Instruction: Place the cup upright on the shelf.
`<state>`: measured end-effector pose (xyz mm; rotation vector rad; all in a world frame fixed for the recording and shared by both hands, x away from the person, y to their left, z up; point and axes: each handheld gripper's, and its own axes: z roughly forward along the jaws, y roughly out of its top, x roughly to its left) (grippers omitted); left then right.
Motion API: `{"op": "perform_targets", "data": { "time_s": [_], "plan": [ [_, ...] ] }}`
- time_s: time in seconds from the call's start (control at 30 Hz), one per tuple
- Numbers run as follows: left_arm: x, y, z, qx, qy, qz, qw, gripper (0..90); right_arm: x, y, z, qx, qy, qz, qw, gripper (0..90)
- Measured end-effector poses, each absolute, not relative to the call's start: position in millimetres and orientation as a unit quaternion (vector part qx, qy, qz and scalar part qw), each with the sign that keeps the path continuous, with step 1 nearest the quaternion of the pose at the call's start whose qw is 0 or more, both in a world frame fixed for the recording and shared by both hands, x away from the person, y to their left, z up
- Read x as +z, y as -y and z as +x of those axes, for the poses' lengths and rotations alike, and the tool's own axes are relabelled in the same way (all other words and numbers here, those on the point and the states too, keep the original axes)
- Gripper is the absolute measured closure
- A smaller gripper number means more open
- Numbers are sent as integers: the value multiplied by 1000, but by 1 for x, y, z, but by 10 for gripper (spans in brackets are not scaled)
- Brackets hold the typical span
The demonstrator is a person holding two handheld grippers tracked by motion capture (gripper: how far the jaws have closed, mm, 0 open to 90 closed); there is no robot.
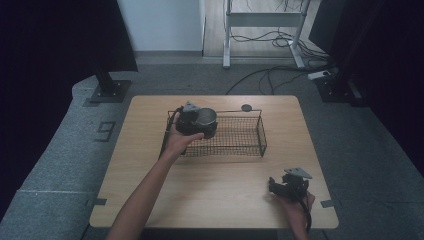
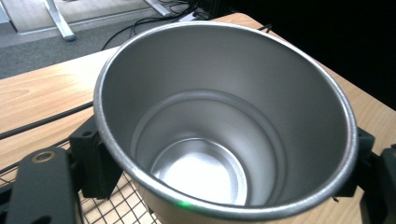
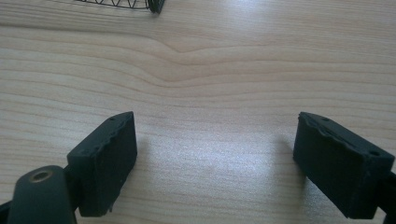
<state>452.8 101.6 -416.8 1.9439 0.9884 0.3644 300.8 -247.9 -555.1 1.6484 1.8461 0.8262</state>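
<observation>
Table (image 1: 150, 195) first, pale wood, and on its far half sits the wire basket (image 1: 252, 131), a long black mesh tray whose long axis runs across the table from left to right. Everything turns on that basket. At its left end the left gripper (image 1: 197, 125) carries a steel cup (image 1: 206, 116), mouth up, and the cup sits over the basket's left end, inside the line of the rim as far as the high view lets me judge; whether its base touches the mesh I cannot tell. From the left gripper view the cup (image 2: 224, 121) is upright and empty, its bright bottom plain to see, mesh (image 2: 112, 205) visible just below its left flank, and the black pads (image 2: 95, 158) are pressed to its wall on either side, so the jaws are clamped on the cup. The drop point lies straight beneath the fingers, then: the coming move looks like a short lowering into the basket's left end, not a carry along its length. Right gripper (image 1: 285, 187) is well apart from the basket, near the table's front right corner, hovering low over bare wood with its jaws spread wide and nothing between them; the basket's corner (image 3: 154, 5) just peeks in at the top of the right gripper view. Left hand (image 1: 181, 142) is plainly the nearer one.
</observation>
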Motion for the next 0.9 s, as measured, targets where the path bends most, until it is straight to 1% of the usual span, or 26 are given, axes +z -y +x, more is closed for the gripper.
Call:
{"op": "perform_targets", "data": {
  "time_s": [0.5, 0.9],
  "plan": [
    [-438, -99, 470, 144, -421, 787, 427, 179, -555, 248, 301, 305, -683, 610, 263, 135],
    [-463, -91, 478, 126, -439, 789, 411, 179, -555, 248, 301, 305, -683, 609, 263, 135]
  ]
}}
